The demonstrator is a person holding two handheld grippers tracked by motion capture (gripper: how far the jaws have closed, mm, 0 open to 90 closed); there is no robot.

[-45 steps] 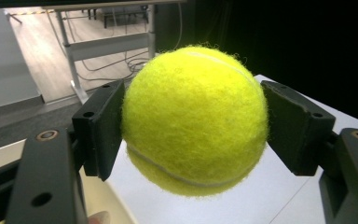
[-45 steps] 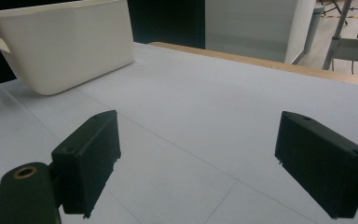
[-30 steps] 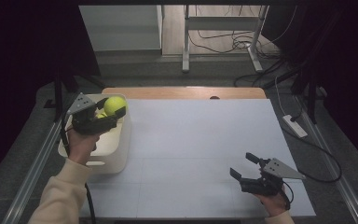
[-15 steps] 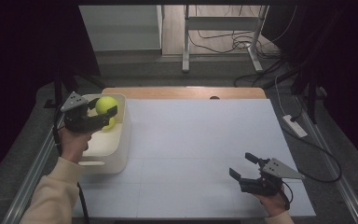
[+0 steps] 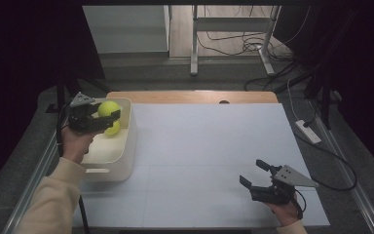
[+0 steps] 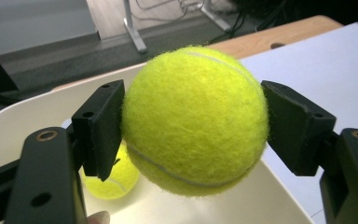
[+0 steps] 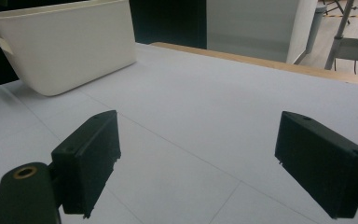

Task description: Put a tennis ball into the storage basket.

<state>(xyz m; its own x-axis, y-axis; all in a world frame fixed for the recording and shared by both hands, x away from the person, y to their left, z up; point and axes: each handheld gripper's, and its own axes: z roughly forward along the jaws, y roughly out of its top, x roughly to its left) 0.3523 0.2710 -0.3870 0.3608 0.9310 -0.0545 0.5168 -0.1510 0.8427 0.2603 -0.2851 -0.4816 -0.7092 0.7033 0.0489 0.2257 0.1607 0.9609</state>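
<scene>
Held thing: a tennis ball (image 6: 195,120) is clamped between the pads of the left tool (image 5: 99,120), above the open top of the white bin (image 5: 126,146).
Left tool: the jaws are closed onto the ball at its widest girth, one pad on each side, as seen in the left gripper view.
Second ball: another tennis ball (image 6: 108,179) is seen lying on the floor of the bin, below and just beside the held one.
Right tool: the right tool (image 5: 259,181) is held well apart from the bin, low over the white surface (image 5: 209,146); its jaws are spread wide and nothing is held between them.
Handling: the held ball is judged light, springy and felt-covered, so little squeeze is needed and the nap is expected to resist slipping.
Grip point: the round shape is best taken across the middle; a grip off the middle is likely to squirt the ball out.
Risk: a bounce out of the bin is to be expected if the ball is let go from high above it.
</scene>
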